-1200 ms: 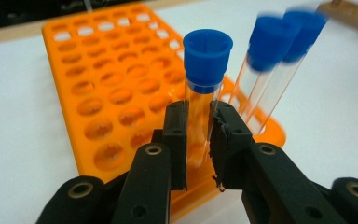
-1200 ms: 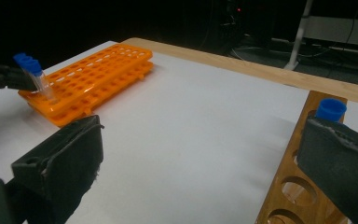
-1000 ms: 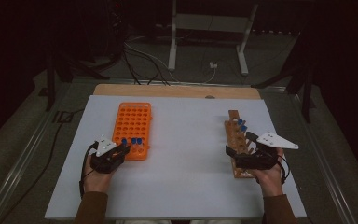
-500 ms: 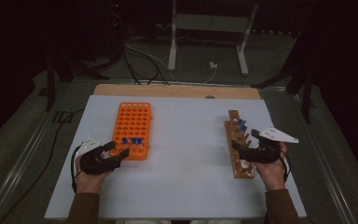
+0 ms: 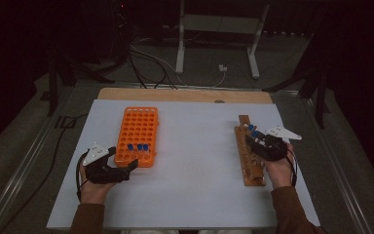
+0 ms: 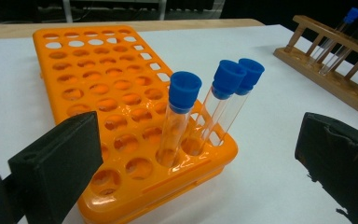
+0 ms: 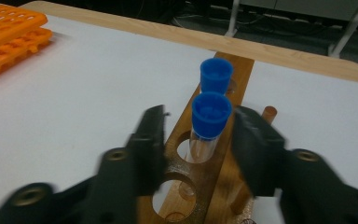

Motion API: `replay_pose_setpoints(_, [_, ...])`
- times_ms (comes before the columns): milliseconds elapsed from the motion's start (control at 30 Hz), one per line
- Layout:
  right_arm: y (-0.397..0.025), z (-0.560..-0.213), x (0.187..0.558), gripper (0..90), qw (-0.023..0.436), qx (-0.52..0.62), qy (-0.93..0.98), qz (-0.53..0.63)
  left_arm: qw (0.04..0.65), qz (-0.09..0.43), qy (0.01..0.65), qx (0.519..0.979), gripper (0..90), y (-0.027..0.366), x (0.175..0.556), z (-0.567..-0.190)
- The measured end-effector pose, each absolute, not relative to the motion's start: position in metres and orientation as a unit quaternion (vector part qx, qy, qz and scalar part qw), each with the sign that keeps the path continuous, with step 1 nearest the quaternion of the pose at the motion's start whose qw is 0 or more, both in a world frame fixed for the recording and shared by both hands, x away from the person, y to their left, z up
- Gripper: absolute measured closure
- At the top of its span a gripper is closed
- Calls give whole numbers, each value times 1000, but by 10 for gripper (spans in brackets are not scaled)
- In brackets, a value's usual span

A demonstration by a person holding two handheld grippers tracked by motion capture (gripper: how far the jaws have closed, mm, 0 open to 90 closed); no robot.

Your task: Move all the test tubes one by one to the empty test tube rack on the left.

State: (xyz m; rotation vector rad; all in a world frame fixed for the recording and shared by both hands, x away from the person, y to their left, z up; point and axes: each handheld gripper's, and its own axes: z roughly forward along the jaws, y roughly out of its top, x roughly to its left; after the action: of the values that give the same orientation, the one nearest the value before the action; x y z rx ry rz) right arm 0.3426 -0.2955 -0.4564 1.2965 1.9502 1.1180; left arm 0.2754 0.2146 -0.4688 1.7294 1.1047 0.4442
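Left claw (image 5: 132, 165) back; 3 blue-capped tubes (image 6: 182, 122)

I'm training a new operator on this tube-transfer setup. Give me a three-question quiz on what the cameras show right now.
1. How many blue-capped tubes stand in the orange rack?
2. True or false: the right gripper has its jaws open on either side of a tube that stands in the wooden rack.
3. Where is the left gripper? A) beside the orange rack's near end, open, B) above the wooden rack, C) clamped on a tube.

Key: 1. three; 2. true; 3. A.
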Motion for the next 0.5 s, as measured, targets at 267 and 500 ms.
replay_pose_setpoints(267, [-295, -461, 345, 737, 266, 489, 721, 412, 493, 185, 457, 717, 14, 212, 275, -470])
replay_pose_setpoints(500, [-292, -462, 348, 765, 268, 484, 724, 412, 493, 185, 455, 718, 14, 210, 275, -470])
